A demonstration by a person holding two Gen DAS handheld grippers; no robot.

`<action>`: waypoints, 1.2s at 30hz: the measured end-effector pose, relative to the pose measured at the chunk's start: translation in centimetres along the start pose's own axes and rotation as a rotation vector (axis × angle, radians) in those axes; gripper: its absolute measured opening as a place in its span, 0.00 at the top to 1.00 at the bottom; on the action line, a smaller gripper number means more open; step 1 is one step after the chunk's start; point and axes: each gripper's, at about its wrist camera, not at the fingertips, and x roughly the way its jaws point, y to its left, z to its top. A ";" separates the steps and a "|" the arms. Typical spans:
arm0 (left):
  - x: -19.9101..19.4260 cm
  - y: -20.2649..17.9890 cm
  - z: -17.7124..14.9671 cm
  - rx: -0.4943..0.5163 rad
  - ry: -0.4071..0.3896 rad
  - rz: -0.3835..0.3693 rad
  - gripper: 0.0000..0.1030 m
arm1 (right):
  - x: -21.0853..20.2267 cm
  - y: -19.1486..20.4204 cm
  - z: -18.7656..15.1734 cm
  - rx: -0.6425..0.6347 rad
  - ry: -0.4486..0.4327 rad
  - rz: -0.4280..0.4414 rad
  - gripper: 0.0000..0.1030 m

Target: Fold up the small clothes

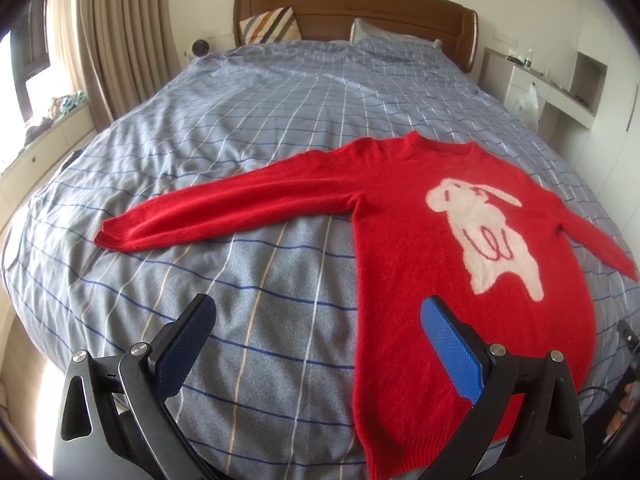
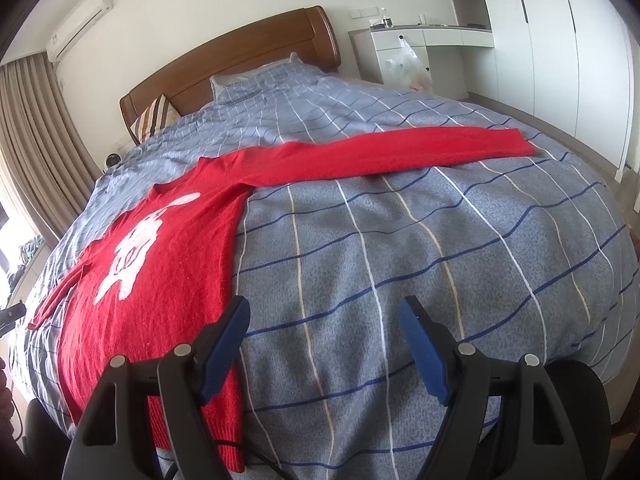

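A small red sweater (image 1: 420,216) with a white rabbit on its chest lies flat, front up, on the bed, both sleeves stretched out sideways. My left gripper (image 1: 316,312) hovers open above the sweater's left hem side, nothing between its blue pads. In the right wrist view the same sweater (image 2: 176,248) lies left of centre, one sleeve (image 2: 400,148) reaching far right. My right gripper (image 2: 324,316) stands open over the bedspread just right of the sweater's side edge, holding nothing.
A blue-grey checked bedspread (image 1: 260,120) covers the bed, with a wooden headboard (image 1: 352,4) and pillows at the far end. Curtains and a window ledge are on the left; a white desk (image 2: 420,40) and wardrobes on the right. The other gripper's tip (image 2: 12,314) shows at the left edge.
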 end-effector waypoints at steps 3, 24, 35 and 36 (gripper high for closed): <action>-0.2 -0.2 0.0 -0.003 -0.001 -0.007 0.00 | 0.0 0.0 0.0 0.000 0.001 0.000 0.26; -0.6 -0.4 0.1 -0.027 0.005 -0.014 0.01 | 0.1 0.1 -0.1 0.000 0.002 0.000 0.26; -0.8 -0.2 0.3 -0.037 0.004 -0.015 0.00 | 0.1 0.1 -0.1 -0.001 0.002 0.001 0.26; -0.9 -0.2 0.3 -0.037 0.002 -0.015 0.00 | 0.1 0.1 -0.1 -0.002 0.002 0.001 0.26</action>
